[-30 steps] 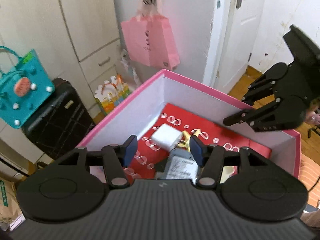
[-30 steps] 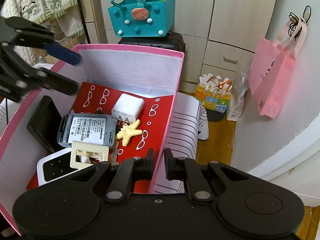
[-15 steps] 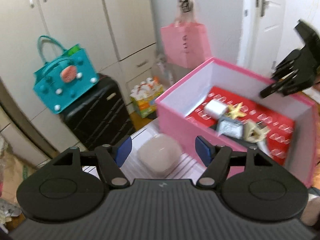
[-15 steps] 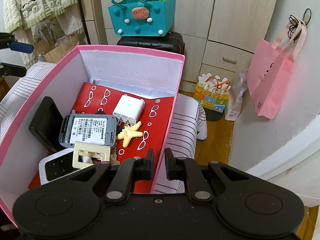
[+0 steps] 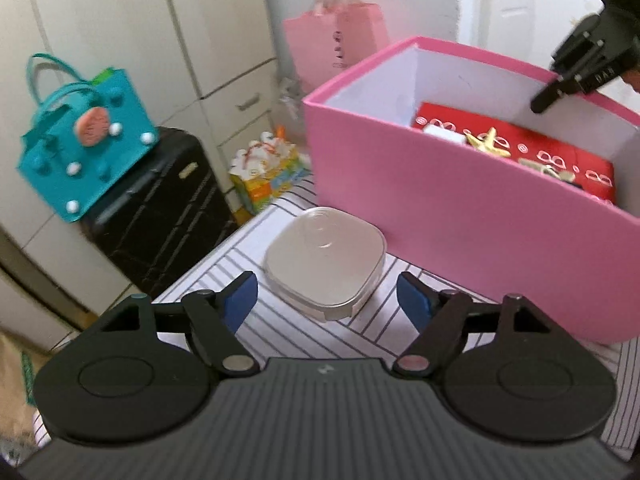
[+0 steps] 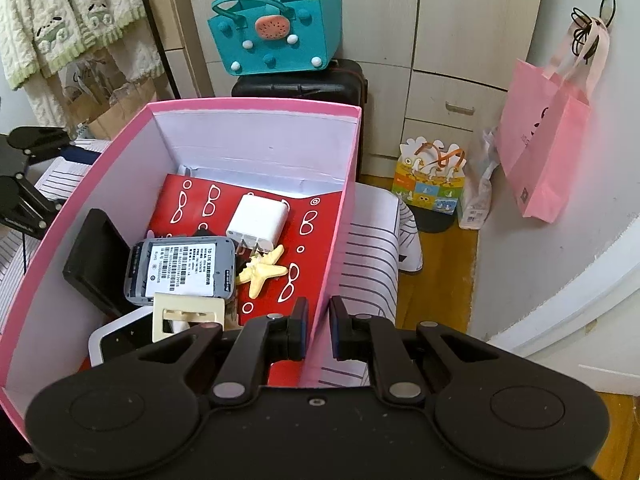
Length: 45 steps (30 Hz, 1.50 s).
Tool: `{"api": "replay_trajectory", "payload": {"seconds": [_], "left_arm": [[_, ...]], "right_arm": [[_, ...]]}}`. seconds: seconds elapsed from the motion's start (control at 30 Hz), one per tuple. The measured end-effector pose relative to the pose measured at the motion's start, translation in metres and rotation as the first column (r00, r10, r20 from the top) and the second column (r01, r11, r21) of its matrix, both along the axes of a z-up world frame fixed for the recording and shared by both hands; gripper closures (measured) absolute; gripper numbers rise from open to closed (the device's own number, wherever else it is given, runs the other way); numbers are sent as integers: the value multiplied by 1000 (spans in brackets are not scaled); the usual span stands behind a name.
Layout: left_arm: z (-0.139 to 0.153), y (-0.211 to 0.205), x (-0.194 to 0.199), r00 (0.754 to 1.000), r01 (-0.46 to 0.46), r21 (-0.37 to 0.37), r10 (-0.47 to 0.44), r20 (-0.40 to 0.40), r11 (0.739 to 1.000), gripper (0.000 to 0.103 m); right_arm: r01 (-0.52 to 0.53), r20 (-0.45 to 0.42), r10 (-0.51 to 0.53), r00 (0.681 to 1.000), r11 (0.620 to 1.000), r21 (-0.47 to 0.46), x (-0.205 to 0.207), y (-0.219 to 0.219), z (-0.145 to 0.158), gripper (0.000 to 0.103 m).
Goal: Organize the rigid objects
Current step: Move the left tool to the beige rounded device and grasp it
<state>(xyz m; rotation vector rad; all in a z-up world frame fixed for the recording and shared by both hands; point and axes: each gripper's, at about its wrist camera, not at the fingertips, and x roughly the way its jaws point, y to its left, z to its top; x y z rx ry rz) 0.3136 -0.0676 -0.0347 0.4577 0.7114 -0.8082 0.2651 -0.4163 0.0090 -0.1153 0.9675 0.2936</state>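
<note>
The clear, rounded-square plastic container (image 5: 325, 262) lies flat on the striped cloth of the desk (image 5: 280, 320), just ahead of the left tongs (image 5: 326, 300) and centred on the gap between their blue pads, which touch nothing. Those tongs stand wide and have just been opening further, with nothing gripped. They point steeply down toward the container, which sits just beside the outer wall of the pink cardboard box (image 5: 460, 208).

The right tongs (image 6: 318, 330) are nearly closed, straddling the box's right wall (image 6: 340, 216) (whether the pads actually pinch it I cannot tell), angled down.

Inside the box lie a white charger (image 6: 258, 220), a cream starfish (image 6: 262, 270), a grey labelled device (image 6: 180, 268) and a black case (image 6: 94, 258). Behind stand pale cupboards (image 6: 460, 40), a black suitcase (image 6: 304, 84) with a teal bag (image 6: 276, 40) on it, and a hanging pink bag (image 6: 544, 152).
</note>
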Motion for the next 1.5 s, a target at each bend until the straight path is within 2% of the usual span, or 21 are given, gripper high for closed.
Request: {"api": "replay_trajectory", "payload": {"seconds": [0.1, 0.17, 0.37, 0.43, 0.63, 0.7, 0.87, 0.97, 1.13, 1.23, 1.43, 1.5], "left_arm": [[-8, -3, 8, 1000, 20, 10, -20, 24, 1000, 24], [-14, -4, 14, 998, 44, 41, -46, 49, 998, 20], [-24, -3, 27, 989, 146, 22, -146, -21, 989, 20], [-26, -4, 30, 987, 159, 5, -158, -40, 987, 20], [-34, -15, 36, 984, 175, 26, -174, -44, 984, 20], [-36, -16, 37, 983, 180, 8, -179, -44, 984, 19], [-41, -13, 40, 991, 118, -50, -121, -57, 992, 23], [-40, -12, 30, 996, 85, -26, -85, -30, 996, 23], [-33, -9, 15, 996, -27, 12, 28, -86, 1000, 23], [-30, -7, 1, 995, -71, 52, 75, -68, 996, 23], [-10, 7, -16, 981, -140, 52, 146, -128, 989, 23], [2, 11, -23, 980, -141, 56, 148, -135, 988, 23]], "right_arm": [[7, -3, -7, 1000, 1000, -2, 1, 1, 0, 89], [7, -3, -7, 1000, 1000, -6, 2, 2, 0, 89], [15, -10, -15, 1000, 1000, -7, 5, 2, 0, 89], [14, -10, -14, 1000, 1000, -16, 5, 4, 0, 88], [11, -14, -11, 1000, 1000, -19, 5, 4, 0, 87], [10, -14, -10, 1000, 1000, -23, 6, 5, 0, 87], [14, -12, -14, 1000, 1000, -15, 6, 4, 0, 86], [14, -8, -14, 1000, 1000, -10, 5, 3, -1, 86], [12, 4, -12, 1000, 1000, -2, 3, 2, -1, 86], [9, 13, -8, 1000, 1000, -6, 2, 2, -1, 86], [3, 31, -3, 1000, 1000, 2, -1, 2, -2, 86], [8, 26, -8, 1000, 1000, 11, -1, -2, -3, 89]]}}
